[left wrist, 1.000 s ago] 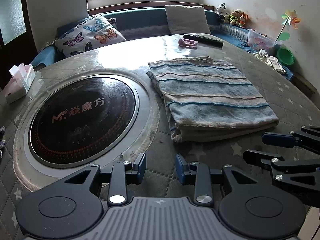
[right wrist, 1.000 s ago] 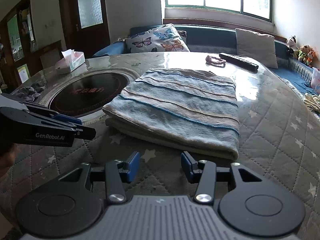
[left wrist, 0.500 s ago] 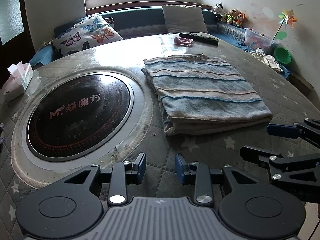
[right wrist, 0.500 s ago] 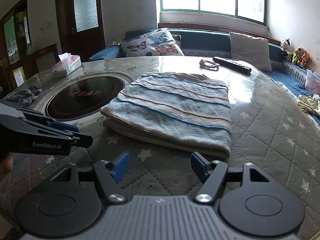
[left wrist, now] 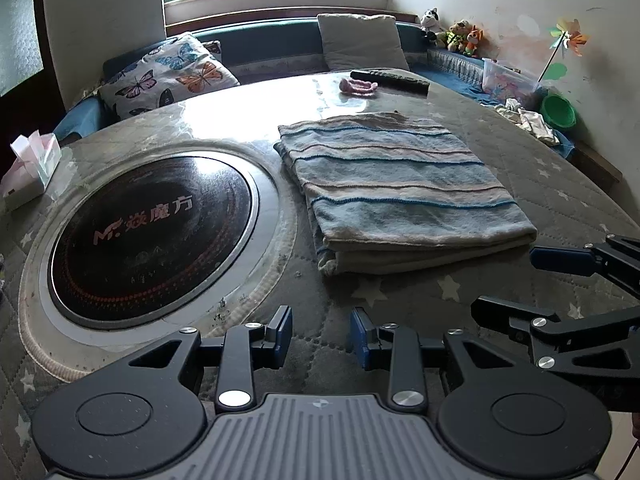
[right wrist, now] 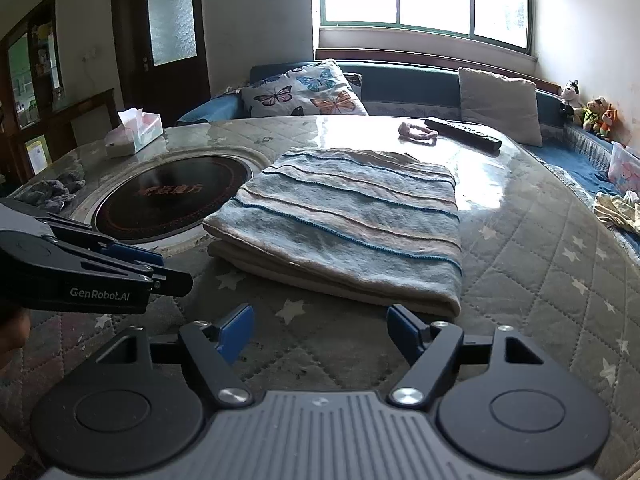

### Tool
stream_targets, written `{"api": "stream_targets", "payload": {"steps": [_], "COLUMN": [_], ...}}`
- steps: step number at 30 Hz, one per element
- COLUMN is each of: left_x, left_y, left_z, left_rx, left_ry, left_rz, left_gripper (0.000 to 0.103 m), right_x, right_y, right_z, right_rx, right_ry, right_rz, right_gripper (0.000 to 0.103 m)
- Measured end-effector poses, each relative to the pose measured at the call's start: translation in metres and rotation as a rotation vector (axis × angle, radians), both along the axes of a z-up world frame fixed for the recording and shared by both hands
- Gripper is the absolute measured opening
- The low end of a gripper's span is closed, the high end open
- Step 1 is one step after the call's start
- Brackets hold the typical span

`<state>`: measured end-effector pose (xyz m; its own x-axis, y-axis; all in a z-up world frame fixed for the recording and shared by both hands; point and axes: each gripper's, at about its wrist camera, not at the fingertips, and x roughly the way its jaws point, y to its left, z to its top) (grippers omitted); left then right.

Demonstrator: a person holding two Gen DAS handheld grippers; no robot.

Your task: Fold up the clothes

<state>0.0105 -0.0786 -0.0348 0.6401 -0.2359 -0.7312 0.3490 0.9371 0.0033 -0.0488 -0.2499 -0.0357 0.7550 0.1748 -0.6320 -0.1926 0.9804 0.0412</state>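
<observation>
Your striped blue cloth (left wrist: pixel 404 188) is lying folded flat on the quilted tabletop (left wrist: pixel 560 184), just right of the round black cooktop (left wrist: pixel 152 232). Your left tool (left wrist: pixel 320 334) hovers short of its near edge, partly open and holding nothing. Your right tool (right wrist: pixel 320 326) is spreading its jaws wider, also empty.

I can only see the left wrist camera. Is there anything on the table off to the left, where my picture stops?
Observer: Yes, a crumpled grey cloth lies by the table's edge, nearer to us than the tissue box.
Operator: Is anything written on the left gripper?
Observer: Yes, the left gripper says GenRobot.AI on its side.
Operator: What's beyond that end of the table?
Observer: A dark cabinet with things on its shelves.
</observation>
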Motion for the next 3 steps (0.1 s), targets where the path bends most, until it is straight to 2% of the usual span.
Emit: {"api": "stream_targets", "payload": {"steps": [3], "left_x": [0.0000], "left_y": [-0.0012], "left_z": [0.0009], "left_rx": [0.008], "left_ry": [-0.006], "left_rz": [-0.003], "left_gripper": [0.035], "right_x": [-0.0005], "right_y": [0.0001], "right_z": [0.0001], "right_rx": [-0.001], "right_ry": [-0.001], "right_rz": [-0.001], "right_gripper": [0.076]}}
